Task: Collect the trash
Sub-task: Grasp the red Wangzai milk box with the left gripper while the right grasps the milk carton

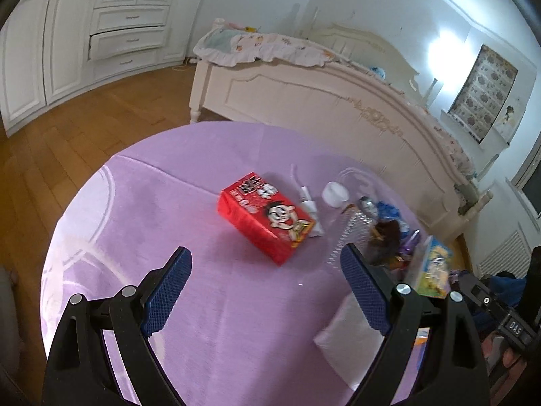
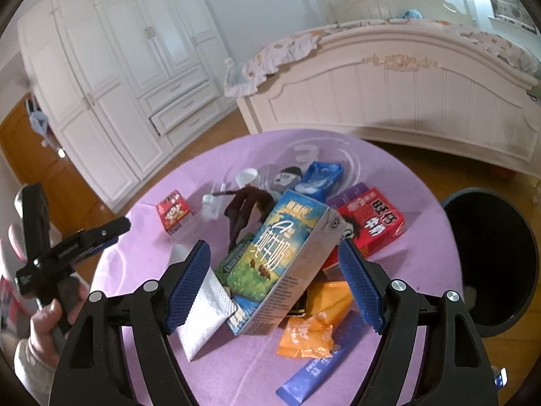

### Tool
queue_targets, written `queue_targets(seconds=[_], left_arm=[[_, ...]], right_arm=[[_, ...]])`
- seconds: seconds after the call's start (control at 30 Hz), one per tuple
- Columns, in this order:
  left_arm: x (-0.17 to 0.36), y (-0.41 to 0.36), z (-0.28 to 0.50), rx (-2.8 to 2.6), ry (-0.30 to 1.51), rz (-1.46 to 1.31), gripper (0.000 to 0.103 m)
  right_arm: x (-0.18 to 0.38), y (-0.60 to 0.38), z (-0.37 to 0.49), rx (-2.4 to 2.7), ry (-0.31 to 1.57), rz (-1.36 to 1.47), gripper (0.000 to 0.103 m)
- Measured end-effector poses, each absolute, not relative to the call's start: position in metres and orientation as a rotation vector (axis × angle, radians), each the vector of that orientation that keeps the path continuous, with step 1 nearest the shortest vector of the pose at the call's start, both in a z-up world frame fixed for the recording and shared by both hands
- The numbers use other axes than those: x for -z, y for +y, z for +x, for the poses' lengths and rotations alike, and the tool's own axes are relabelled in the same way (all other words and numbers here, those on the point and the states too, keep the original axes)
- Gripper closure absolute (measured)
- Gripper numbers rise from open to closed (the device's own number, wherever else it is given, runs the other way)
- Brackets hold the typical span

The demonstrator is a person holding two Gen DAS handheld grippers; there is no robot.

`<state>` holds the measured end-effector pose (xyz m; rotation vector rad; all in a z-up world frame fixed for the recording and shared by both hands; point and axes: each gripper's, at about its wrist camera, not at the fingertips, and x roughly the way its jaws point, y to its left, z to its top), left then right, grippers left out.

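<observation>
A small red drink carton (image 1: pixel 267 216) lies on the purple tablecloth (image 1: pixel 169 209), ahead of my open, empty left gripper (image 1: pixel 267 264); it also shows in the right wrist view (image 2: pixel 173 212). My right gripper (image 2: pixel 274 257) is open, its jaws on either side of a tall blue-and-green milk carton (image 2: pixel 280 264) that lies tilted on a trash pile. The pile holds a white pouch (image 2: pixel 206 314), an orange wrapper (image 2: pixel 307 335), a larger red carton (image 2: pixel 372 223), a blue packet (image 2: pixel 321 176) and a clear bottle (image 1: pixel 351 230).
A black trash bin (image 2: pixel 497 253) stands on the floor right of the table. The left gripper (image 2: pixel 67 250) and the hand holding it are at the table's left edge. A white bed (image 2: pixel 405 101) and wardrobes (image 2: pixel 111 84) stand behind.
</observation>
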<state>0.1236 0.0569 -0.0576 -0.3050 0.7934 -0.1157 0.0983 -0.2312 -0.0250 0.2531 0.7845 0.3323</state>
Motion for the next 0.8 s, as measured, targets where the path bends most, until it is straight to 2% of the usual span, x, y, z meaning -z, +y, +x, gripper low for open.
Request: queue_targets(seconds=[0.4, 0.8], left_arm=[[0.081, 0.061, 0.184, 0.061, 0.938, -0.392, 0.014], [0.091, 0.042, 0.216, -0.07, 1.031, -0.342, 0.014]], right_arm=[[0.049, -0.207, 0.131, -0.28, 0.898, 0.216, 0.026], [0.054, -0.205, 0.151, -0.262, 0.907, 0.193, 0.026]])
